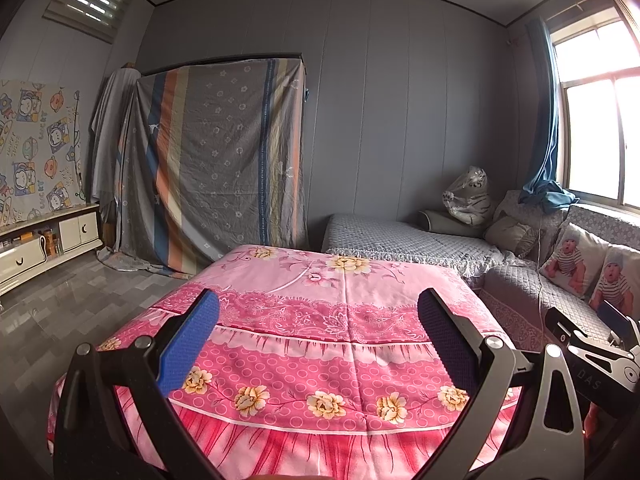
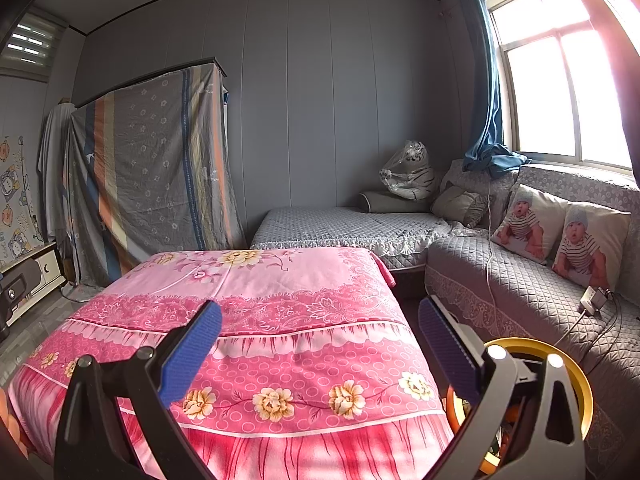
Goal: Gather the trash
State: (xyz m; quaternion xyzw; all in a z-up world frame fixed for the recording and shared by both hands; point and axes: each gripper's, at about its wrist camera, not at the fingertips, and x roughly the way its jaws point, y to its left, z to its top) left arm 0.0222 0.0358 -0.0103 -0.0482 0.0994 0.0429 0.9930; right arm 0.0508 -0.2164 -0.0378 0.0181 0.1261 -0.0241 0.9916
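A table under a pink floral cloth (image 1: 320, 320) fills the middle of both views (image 2: 248, 320); I see no loose trash on it. My left gripper (image 1: 318, 340) is open and empty above its near edge. My right gripper (image 2: 320, 344) is open and empty, over the table's right edge. It also shows in the left wrist view (image 1: 592, 344) at the right. A round bin with a yellow rim (image 2: 560, 360) stands low at the right, partly hidden behind my right finger, with orange and dark things inside.
A grey quilted corner sofa (image 2: 520, 280) runs along the back and right, with baby-print cushions (image 2: 560, 236), a bagged plush tiger (image 2: 408, 176) and a charger with cables (image 2: 592, 300). A sheet-draped wardrobe (image 1: 216, 160) and a low white cabinet (image 1: 40, 248) stand at the left.
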